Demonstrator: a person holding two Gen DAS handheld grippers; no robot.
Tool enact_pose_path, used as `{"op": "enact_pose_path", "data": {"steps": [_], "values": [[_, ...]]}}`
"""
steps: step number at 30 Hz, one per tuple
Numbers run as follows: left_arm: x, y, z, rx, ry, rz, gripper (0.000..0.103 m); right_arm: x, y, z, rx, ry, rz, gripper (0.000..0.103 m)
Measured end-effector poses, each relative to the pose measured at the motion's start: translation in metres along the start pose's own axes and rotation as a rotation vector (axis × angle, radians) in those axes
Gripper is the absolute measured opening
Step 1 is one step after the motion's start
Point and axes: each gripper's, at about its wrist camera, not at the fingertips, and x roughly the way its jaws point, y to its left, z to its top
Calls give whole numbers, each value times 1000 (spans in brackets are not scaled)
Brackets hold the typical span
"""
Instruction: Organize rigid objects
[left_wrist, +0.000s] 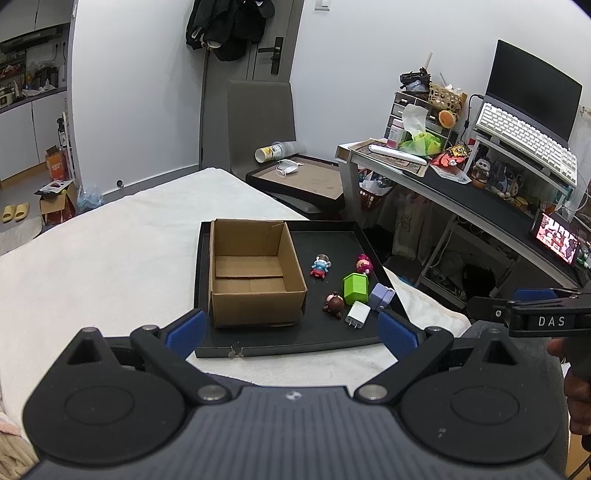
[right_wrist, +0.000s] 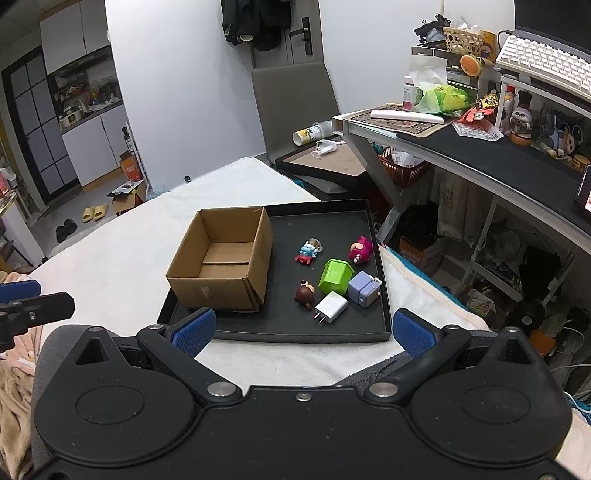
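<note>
Since the cardboard box (right_wrist: 221, 266) sits open with nothing visible inside, the sorting looks to me as though it has not really begun. All six small things lie loose on the black tray (right_wrist: 376, 325) to the right of the box: a blue figurine (right_wrist: 307, 252) and a pink figurine (right_wrist: 360, 250) toward the far side, a green house-shaped block (right_wrist: 333, 276) between them and nearer, a purple block (right_wrist: 364, 288) just beside the green one, a brown figurine (right_wrist: 305, 291) and a white charger plug (right_wrist: 331, 306) closest to the near rim. The plug seems to touch the green block, though from here I cannot be sure. Box and tray share the left and right halves of the same surface, which rests on a bed (right_wrist: 122, 258) covered in a pale blanket. Both tools hang back short of the tray's near edge; the left tool (left_wrist: 291, 332) has its blue pads spread wide with nothing between them, and the right tool (right_wrist: 303, 330) is likewise spread and empty. My guess is that every piece is yet to go into the box. A cluttered desk (right_wrist: 491, 158) stands off to the right.
</note>
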Motion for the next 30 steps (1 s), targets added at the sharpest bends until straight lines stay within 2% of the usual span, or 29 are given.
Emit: {"op": "enact_pose_path", "data": {"steps": [15, 22, 30], "values": [[32, 16, 12, -21, 42, 1, 99, 31, -7, 9, 18, 30, 1, 103], [53, 27, 21, -45, 30, -9, 99, 53, -15, 18, 41, 45, -1, 103], [86, 37, 29, -58, 84, 3, 99, 80, -27, 28, 66, 69, -9, 103]]}}
